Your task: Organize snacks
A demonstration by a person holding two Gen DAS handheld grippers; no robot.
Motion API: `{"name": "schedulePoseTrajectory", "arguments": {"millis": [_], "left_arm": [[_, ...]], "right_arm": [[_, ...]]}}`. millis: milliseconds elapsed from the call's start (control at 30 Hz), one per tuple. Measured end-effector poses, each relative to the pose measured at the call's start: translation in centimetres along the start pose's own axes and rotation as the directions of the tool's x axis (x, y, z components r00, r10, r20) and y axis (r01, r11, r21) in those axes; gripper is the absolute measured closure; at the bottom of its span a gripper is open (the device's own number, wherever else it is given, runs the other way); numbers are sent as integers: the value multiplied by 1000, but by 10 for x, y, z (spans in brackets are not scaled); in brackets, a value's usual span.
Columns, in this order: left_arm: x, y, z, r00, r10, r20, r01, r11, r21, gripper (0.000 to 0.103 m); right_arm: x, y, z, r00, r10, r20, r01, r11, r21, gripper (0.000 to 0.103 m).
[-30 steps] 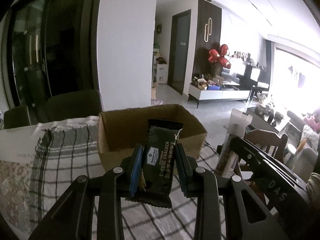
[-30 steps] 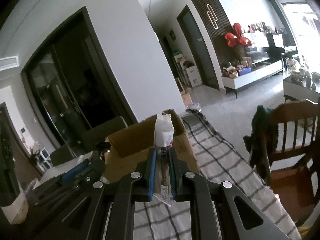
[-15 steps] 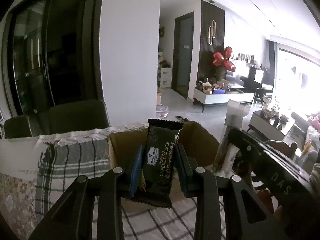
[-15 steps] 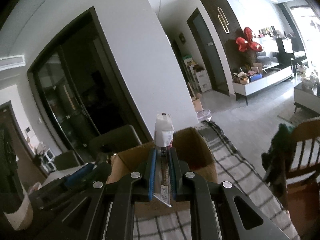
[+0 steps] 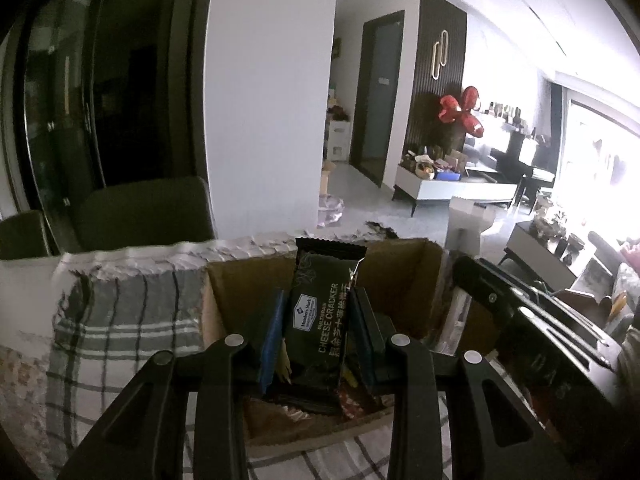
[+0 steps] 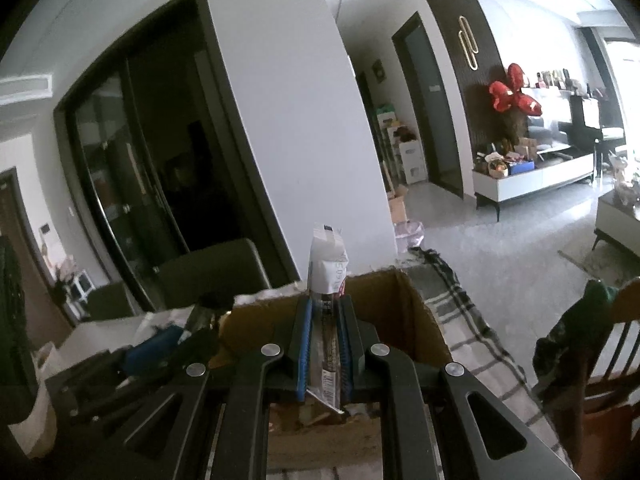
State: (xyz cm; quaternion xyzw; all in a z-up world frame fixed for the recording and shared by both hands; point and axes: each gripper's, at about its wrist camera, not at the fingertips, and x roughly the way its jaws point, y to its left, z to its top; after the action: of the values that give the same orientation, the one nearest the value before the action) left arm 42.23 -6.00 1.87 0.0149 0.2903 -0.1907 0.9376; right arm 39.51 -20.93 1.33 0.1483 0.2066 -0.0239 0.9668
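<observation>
My left gripper (image 5: 318, 320) is shut on a dark green cheese cracker packet (image 5: 322, 312), held upright over the open cardboard box (image 5: 404, 280). Several snack wrappers (image 5: 352, 400) lie in the box bottom. My right gripper (image 6: 325, 320) is shut on a thin white snack packet (image 6: 328, 264), held upright over the same box (image 6: 404, 312). The right gripper also shows in the left wrist view (image 5: 520, 320), at the box's right side. The left gripper shows in the right wrist view (image 6: 160, 344), left of the box.
The box stands on a table with a grey plaid cloth (image 5: 120, 312). Dark chairs (image 5: 144, 212) stand behind the table's far edge. A wooden chair (image 6: 608, 360) with green cloth over it stands to the right.
Both grippers have moved forward with their packets and now hang over the box's opening; the box looks nearer and lower in both views.
</observation>
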Motion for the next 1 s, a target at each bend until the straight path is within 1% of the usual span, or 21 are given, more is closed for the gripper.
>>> {"name": "schedulePoseTrajectory", "arguments": {"millis": [33,67,100,133,167,200,233,333,400,433,500,600,633,700,800,967,1000], "left_arm": [[4,2,-1,1000,-3,-10,3,1000,-9,65],[6,3,-3,1000,-2,-14,2,1000,-17,56],[7,4,-4,1000,2,-9,-2,1000,-26,48],[5,5,-6,1000,13,-1,-13,999,-33,47],[3,5,-7,1000,27,6,-26,999,-37,47],[0,6,-8,999,41,14,-40,998,-40,45],[-2,6,-9,999,48,17,-48,998,-38,44],[-16,5,-11,995,95,39,-93,995,-37,39],[-26,5,-12,992,111,52,-109,993,-43,33],[-32,5,-14,992,117,56,-114,992,-49,32],[-43,4,-16,992,115,59,-112,992,-54,29],[-62,1,-22,989,132,67,-128,990,-54,23],[-69,-1,-24,987,145,72,-141,989,-54,22],[-86,-7,-28,983,163,80,-160,986,-49,19],[-109,-11,-34,977,195,84,-191,980,-50,16],[-158,-21,-49,962,245,122,-239,969,-65,9],[-165,-23,-53,960,252,125,-245,967,-69,6]], "right_arm": [[4,-1,-1,1000,1,-15,-1,1000,-2,89],[8,-2,-3,999,-13,-32,13,1000,-3,89],[10,-4,-3,999,-20,-28,20,1000,4,89],[10,-5,-4,999,-24,-26,24,1000,3,87],[9,-6,-5,999,-38,-27,38,999,-7,82],[8,-7,-5,999,-48,-21,48,999,-10,70],[7,-8,-5,998,-54,-18,54,999,-10,63],[1,-10,-5,997,-70,-13,70,997,-22,62],[-6,-10,-5,997,-81,-10,80,996,-37,61],[-9,-11,-4,996,-84,-10,84,996,-43,56],[-19,-12,-5,996,-91,-9,90,995,-48,49],[-37,-12,-7,996,-89,0,89,994,-56,49],[-42,-12,-8,996,-87,-3,87,995,-58,49],[-56,-11,-8,997,-78,-5,77,995,-56,44],[-78,-11,-8,997,-71,3,71,996,-62,43],[-121,-13,-9,996,-85,25,87,992,-88,32],[-128,-13,-10,996,-87,26,89,992,-91,27]]}}
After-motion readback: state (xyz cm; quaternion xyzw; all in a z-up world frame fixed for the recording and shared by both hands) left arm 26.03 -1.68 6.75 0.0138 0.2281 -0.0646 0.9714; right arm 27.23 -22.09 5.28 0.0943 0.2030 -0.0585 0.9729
